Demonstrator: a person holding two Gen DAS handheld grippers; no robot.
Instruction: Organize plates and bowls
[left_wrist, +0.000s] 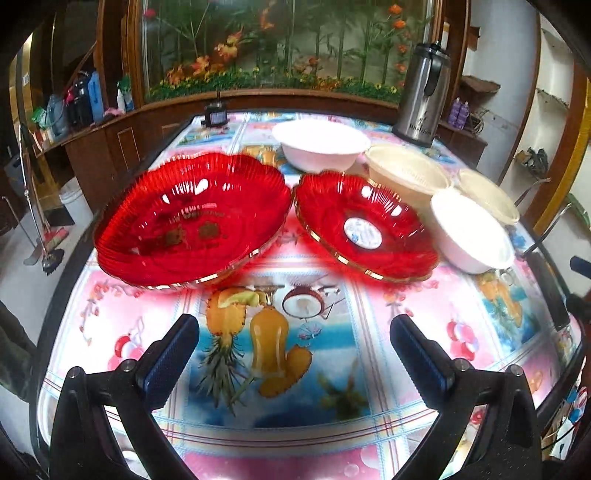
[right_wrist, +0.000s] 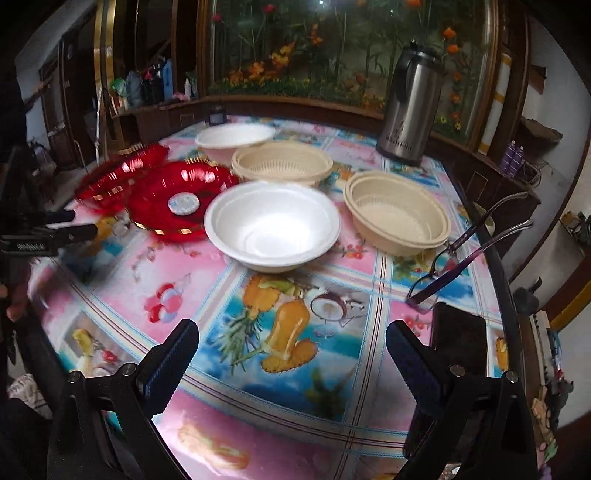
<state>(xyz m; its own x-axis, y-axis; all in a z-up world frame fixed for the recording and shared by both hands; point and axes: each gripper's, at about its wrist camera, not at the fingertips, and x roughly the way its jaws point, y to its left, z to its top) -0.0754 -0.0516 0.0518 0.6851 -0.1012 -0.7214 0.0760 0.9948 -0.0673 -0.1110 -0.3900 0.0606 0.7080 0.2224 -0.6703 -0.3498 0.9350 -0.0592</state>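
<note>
Two red fluted glass plates sit side by side on the table: a larger plate on the left and a smaller plate with a round sticker. Two white bowls and two beige strainer bowls stand behind and to the right of them. My left gripper is open, hovering over the tablecloth in front of the red plates, holding nothing. My right gripper is open and empty too, short of the near white bowl.
A steel thermos jug stands at the back right. Eyeglasses and a dark phone lie near the right edge. The table is round with a fruit-print cloth. The other gripper's tool shows at the left.
</note>
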